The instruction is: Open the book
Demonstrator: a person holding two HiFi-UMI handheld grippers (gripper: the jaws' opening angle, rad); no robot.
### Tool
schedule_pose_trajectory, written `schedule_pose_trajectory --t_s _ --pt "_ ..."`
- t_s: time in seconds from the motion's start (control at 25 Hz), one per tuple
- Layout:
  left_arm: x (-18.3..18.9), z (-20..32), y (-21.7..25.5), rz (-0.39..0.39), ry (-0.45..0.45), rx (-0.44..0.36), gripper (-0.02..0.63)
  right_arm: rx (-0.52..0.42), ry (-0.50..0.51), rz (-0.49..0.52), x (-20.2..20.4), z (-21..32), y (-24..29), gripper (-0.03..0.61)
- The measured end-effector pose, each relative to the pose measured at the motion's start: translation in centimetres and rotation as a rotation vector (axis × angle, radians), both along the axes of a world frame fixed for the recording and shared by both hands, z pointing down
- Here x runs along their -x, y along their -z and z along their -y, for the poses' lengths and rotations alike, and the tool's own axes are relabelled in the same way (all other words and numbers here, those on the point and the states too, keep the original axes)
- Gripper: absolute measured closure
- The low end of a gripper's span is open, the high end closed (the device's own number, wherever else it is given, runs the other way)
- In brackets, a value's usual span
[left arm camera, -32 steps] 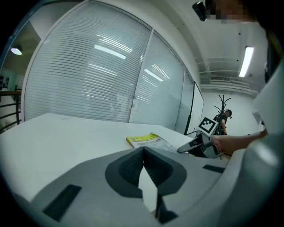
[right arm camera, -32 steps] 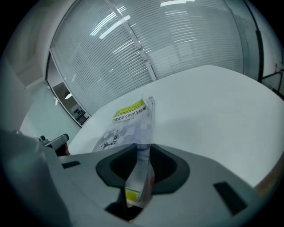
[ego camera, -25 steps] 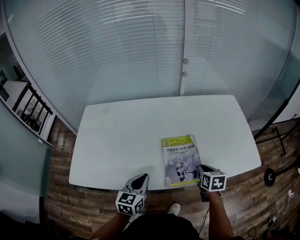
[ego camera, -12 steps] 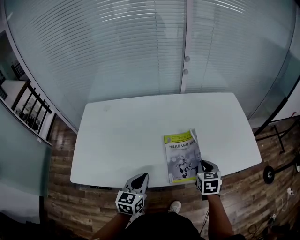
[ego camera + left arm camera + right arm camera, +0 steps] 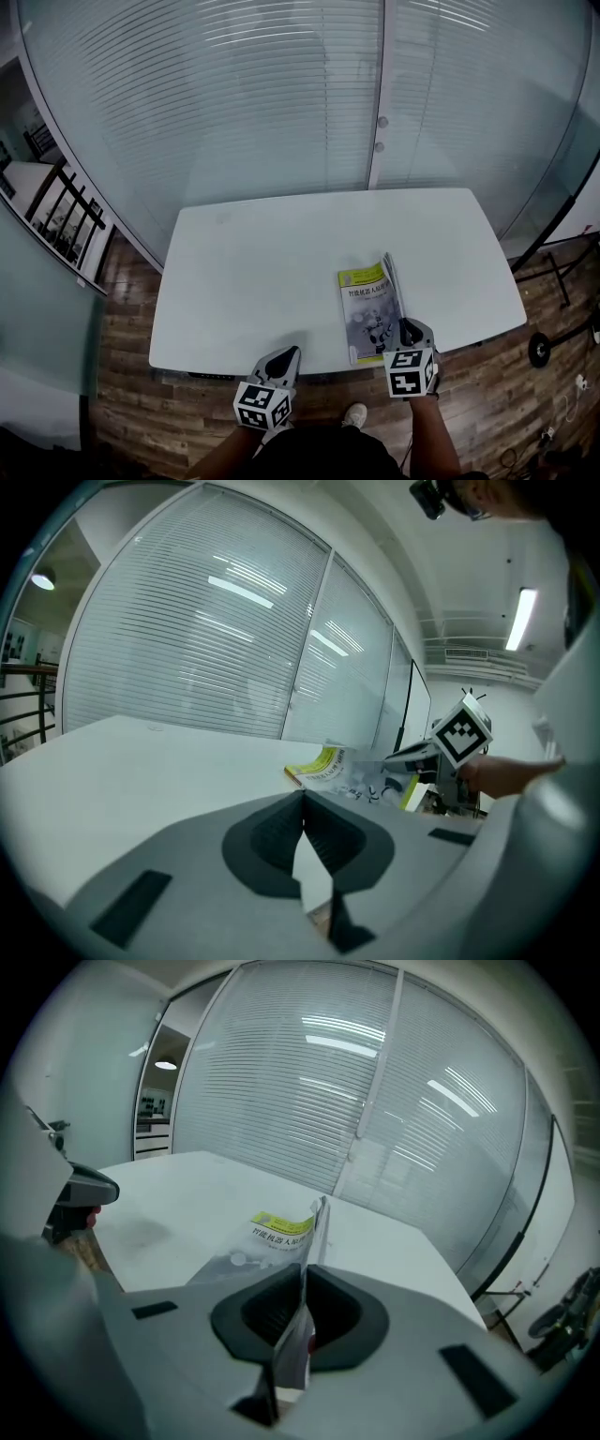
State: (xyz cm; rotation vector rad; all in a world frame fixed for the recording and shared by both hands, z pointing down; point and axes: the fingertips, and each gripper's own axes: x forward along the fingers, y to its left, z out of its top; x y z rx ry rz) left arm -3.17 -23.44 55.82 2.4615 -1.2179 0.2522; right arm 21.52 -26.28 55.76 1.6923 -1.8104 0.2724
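A book (image 5: 368, 311) with a yellow-green and grey cover lies near the front right edge of the white table (image 5: 262, 272). Its cover stands lifted along the right side, tilted up off the pages. My right gripper (image 5: 405, 330) sits at the book's near right corner; its jaws are closing, and the pads press on the cover's edge (image 5: 305, 1241), which runs straight between them. My left gripper (image 5: 286, 354) hovers at the table's front edge, left of the book and apart from it, shut with nothing between its fingers (image 5: 302, 799). The left gripper view shows the book (image 5: 323, 764) with the right gripper (image 5: 412, 754) at it.
Behind the table stands a glass wall with blinds (image 5: 281, 103). Wooden floor (image 5: 122, 319) surrounds the table. A black stand with wheels (image 5: 553, 347) is at the right, beyond the table's edge. The person's shoe (image 5: 352, 415) shows below the front edge.
The right gripper has risen and rolled upright, pulling the cover's right edge up off the pages. The left gripper has shifted a little along the table's front edge.
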Motion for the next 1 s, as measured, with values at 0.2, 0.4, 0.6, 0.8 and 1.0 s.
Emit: schedule_pose_trajectory --t_s 0.2,0.4,0.6,0.8,1.0 --pt "1.2 -0.2 0.5 -0.010 -0.004 -0.016 0.603 -0.029 0.032 -0.129 2.4 -0.2 1.6 0.551" --pt "2.7 -0.2 0.4 -0.026 0.006 -0.023 0.603 -0.047 0.086 -0.284 5.0 -0.5 2.9 0.552" --pt "4.2 -0.5 0.2 -0.043 0.021 -0.026 0.603 -0.074 0.137 -0.367 8.2 -0.8 4.2 0.552" --pt "6.0 -0.8 0.1 -0.051 0.037 -0.020 0.603 -0.089 0.193 -0.389 11.7 -0.7 5.0 0.554" --pt "8.7 -1.6 -0.7 -0.047 0.067 -0.003 0.603 -0.088 0.275 -0.390 16.9 -0.5 4.0 0.555"
